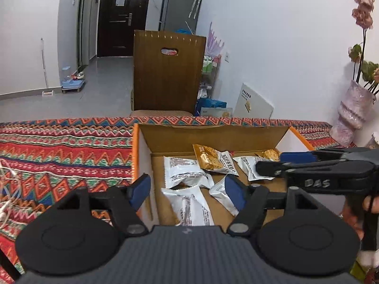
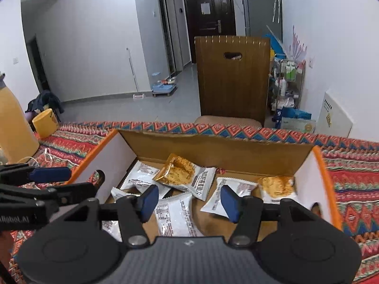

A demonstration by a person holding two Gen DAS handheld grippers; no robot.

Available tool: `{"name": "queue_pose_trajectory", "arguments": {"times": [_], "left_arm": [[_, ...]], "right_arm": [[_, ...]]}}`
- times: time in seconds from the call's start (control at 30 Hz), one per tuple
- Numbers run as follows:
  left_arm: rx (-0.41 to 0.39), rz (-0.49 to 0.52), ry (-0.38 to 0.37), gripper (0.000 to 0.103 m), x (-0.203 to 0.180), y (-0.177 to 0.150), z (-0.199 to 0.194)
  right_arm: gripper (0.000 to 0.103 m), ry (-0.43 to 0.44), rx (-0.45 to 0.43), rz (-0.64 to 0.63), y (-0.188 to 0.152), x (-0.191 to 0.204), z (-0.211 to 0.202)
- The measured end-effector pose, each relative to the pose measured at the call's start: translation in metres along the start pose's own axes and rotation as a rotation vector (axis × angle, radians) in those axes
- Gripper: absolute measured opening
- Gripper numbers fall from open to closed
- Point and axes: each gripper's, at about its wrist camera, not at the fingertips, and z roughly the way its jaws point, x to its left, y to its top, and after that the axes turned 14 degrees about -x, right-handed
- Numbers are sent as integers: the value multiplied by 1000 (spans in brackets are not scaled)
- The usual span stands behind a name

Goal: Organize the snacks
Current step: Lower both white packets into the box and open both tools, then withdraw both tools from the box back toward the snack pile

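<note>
An open cardboard box [image 1: 213,135] [image 2: 213,146] with orange edges sits on the patterned tablecloth. Inside lie several white snack packets [image 1: 182,171] [image 2: 175,215] and a gold one [image 1: 209,158] [image 2: 176,171], plus another gold-printed packet [image 2: 277,187] at the right. My left gripper [image 1: 187,189] is open and empty, hovering over the box's near left corner. My right gripper [image 2: 189,201] is open and empty above the box's near side. It also shows in the left wrist view [image 1: 296,163], reaching in from the right. The left gripper shows at the left of the right wrist view [image 2: 47,179].
A patterned tablecloth [image 1: 59,146] covers the table. White cables [image 1: 7,189] lie at the left. A pink vase with flowers [image 1: 353,111] stands at the right. A wooden chair back [image 1: 168,71] stands beyond the table. A yellow bottle [image 2: 11,123] and a cup [image 2: 45,120] sit at far left.
</note>
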Motion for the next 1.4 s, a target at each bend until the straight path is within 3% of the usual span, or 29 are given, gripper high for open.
{"name": "queue_pose_trajectory", "arguments": {"times": [0.17, 0.33, 0.4, 0.47, 0.6, 0.9, 1.17, 1.4], "left_arm": [[-42, 25, -15, 77, -6, 6, -51], [-118, 73, -47, 84, -21, 8, -129], [-170, 102, -14, 90, -31, 7, -167], [-211, 121, 11, 94, -38, 4, -200], [-257, 123, -6, 99, -52, -5, -265], [-353, 147, 5, 101, -80, -47, -377], [-409, 122, 122, 102, -94, -99, -434], [-393, 50, 143, 102, -99, -142, -456]], "right_arm": [[63, -10, -51, -44, 13, -4, -54], [71, -10, -118, -79, 17, -9, -134], [82, -18, -149, -98, 17, -9, -168], [85, -29, -186, -115, 15, -9, -205], [89, -28, -235, -125, 5, -7, -268], [97, -1, -307, -113, -37, 0, -380], [98, 14, -353, -104, -86, 11, -449], [103, -32, -382, -141, -135, 25, -481]]}}
